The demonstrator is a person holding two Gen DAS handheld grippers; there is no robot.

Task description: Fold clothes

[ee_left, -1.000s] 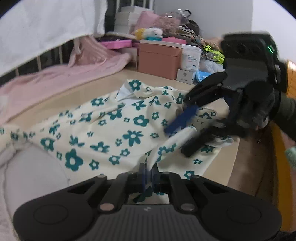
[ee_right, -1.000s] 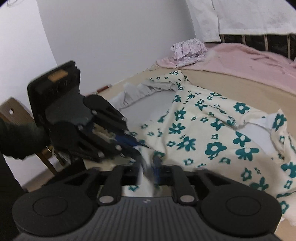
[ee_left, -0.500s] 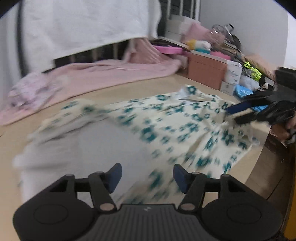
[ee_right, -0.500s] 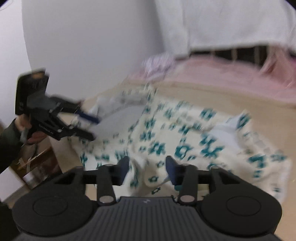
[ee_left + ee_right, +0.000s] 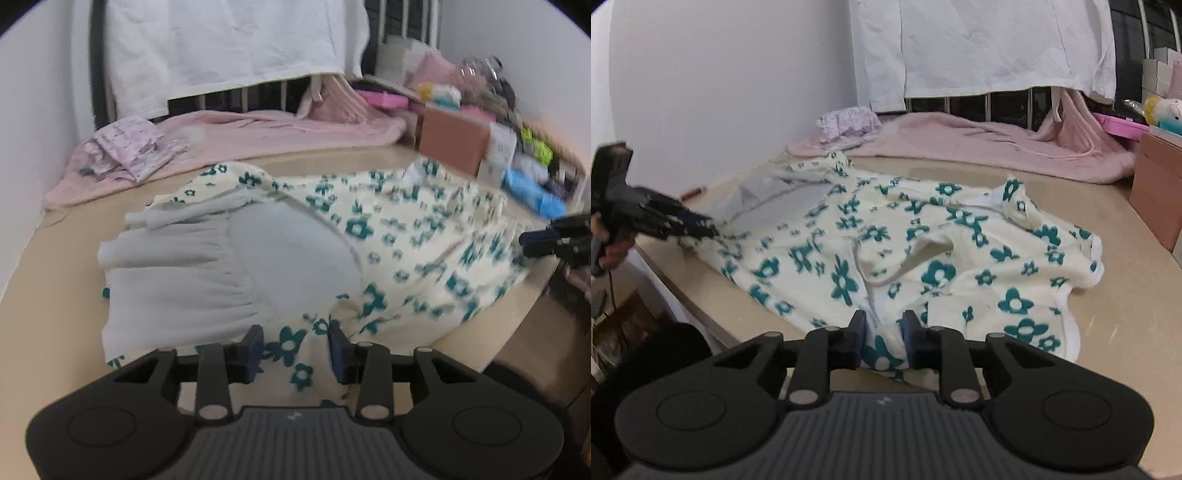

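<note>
The floral garment (image 5: 923,254) lies crumpled across the desk (image 5: 1115,332), reaching its near edge, grey lining (image 5: 288,254) exposed. The left gripper (image 5: 295,349) and the right gripper (image 5: 885,338) both angle downward at the near hem. Both sets of jaws are closing, each part-spread with floral fabric between the pads, not yet pinched.

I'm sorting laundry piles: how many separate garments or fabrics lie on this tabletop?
3: the floral garment in front, the pink blanket behind it, the small lilac-print cloth by the wall. More may be hidden.
</note>
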